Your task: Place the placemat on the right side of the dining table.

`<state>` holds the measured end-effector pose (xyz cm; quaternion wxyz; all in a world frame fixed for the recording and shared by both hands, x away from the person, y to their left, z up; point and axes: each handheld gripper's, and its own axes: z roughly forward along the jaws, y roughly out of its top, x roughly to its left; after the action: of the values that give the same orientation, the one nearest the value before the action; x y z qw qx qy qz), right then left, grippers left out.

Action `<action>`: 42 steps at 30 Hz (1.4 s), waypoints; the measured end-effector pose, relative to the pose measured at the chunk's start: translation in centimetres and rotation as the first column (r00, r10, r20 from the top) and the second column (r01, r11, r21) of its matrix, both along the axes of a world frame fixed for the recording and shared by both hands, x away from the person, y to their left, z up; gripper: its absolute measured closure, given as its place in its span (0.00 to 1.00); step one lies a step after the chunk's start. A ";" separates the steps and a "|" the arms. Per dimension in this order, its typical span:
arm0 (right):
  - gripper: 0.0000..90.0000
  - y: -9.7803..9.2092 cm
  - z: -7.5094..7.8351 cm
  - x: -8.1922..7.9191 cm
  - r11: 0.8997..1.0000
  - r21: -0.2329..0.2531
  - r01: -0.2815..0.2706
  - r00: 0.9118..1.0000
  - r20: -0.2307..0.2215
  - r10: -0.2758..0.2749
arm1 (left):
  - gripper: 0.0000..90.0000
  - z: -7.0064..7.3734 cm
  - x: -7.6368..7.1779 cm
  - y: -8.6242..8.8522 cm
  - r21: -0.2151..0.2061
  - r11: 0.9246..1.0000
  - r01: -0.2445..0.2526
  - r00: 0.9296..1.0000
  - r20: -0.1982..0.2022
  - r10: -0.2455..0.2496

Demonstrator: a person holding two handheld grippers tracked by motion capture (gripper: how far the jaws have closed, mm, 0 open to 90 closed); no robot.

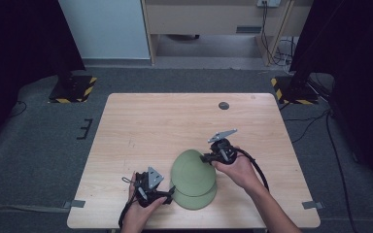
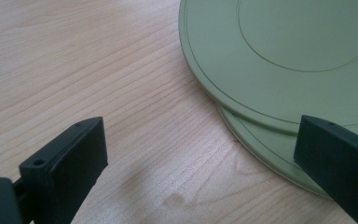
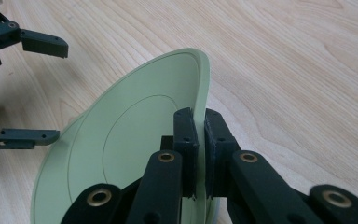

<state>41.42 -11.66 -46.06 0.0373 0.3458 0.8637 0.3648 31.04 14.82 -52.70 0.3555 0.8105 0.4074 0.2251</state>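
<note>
Two pale green plates lie near the table's front edge. The upper plate (image 1: 192, 167) (image 2: 279, 51) (image 3: 135, 135) is tilted, its right rim raised off the lower plate (image 1: 196, 200) (image 2: 265, 144). My right gripper (image 1: 208, 158) (image 3: 200, 116) is shut on that raised rim, one jaw on each face. Left of the plates, just off their near-left rim, my left gripper (image 1: 167, 193) (image 2: 200, 133) (image 3: 61, 92) is held wide open. It touches nothing, and bare wood shows between its jaws.
The wooden table (image 1: 141, 126) has a small dark round disc (image 1: 224, 105) near its far edge. Black stands on yellow-and-black bases (image 1: 73, 87) (image 1: 291, 90) sit on the floor at both far corners, with cables on the floor to the right.
</note>
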 end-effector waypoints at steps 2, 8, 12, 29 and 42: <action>0.95 0.0 0.2 -0.1 1.000 0.004 -0.004 1.000 0.001 0.004 | 0.02 0.0 0.0 0.0 0.002 1.000 0.000 1.000 -0.002 0.000; 0.95 -0.2 1.1 -0.1 0.999 0.053 -0.010 1.000 -0.013 0.011 | 0.02 -0.1 0.1 0.1 0.006 1.000 -0.003 1.000 -0.008 0.003; 0.95 -0.4 1.8 -0.1 0.996 0.086 -0.011 1.000 -0.023 0.013 | 0.02 -0.1 0.1 0.3 0.007 1.000 -0.005 1.000 -0.010 0.005; 0.95 -2.2 5.0 0.3 0.983 0.162 0.086 0.994 0.050 -0.095 | 0.03 -0.1 0.2 0.6 -0.001 1.000 -0.016 1.000 -0.015 0.016; 0.95 -3.9 6.4 2.9 0.950 0.182 0.256 0.955 0.106 -0.277 | 0.03 0.1 0.4 1.4 -0.010 0.999 -0.040 0.999 -0.016 0.040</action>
<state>44.34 -15.55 -39.69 0.1136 0.4368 0.7712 0.4489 31.42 16.19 -52.64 0.3518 0.8023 0.4274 0.2236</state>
